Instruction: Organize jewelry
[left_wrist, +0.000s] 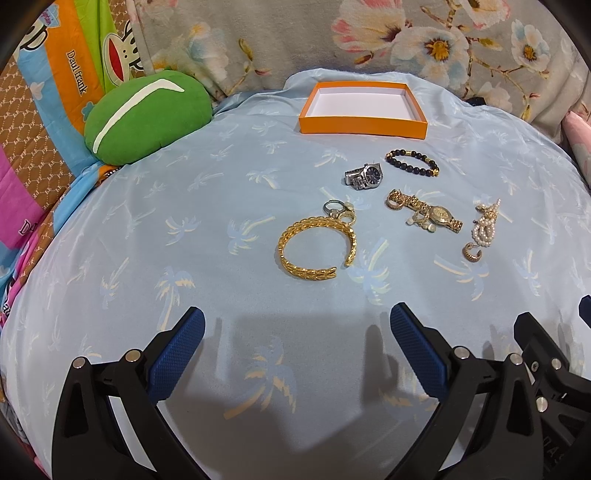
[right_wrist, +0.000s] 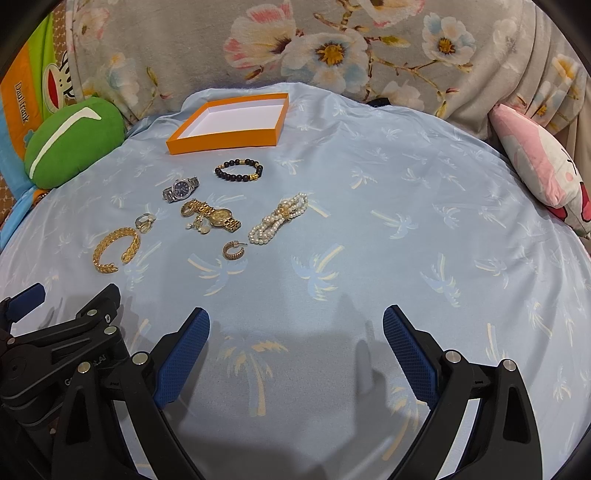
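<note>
Shiny gold metal cuff (left_wrist: 317, 246) on smooth, faintly glossy cloth sheet (left_wrist: 184, 221); matt orange box (left_wrist: 363, 107), seemingly cardboard.

Box (left_wrist: 363, 127) behind jewelry, cuff (left_wrist: 317, 248) nearest (left), pearls (left_wrist: 485, 226) right

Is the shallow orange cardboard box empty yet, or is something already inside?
Empty. The shallow orange cardboard box shows only bare white floor in both views; every piece, including the gold cuff bangle, lies outside on the blue sheet.

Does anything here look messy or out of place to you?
Nothing looks damaged. The orange box sits empty while all the jewelry lies loose on the blue sheet. The oddest spot is the gold watch, with small earrings heaped against it, and a lone hoop earring lies apart.
</note>
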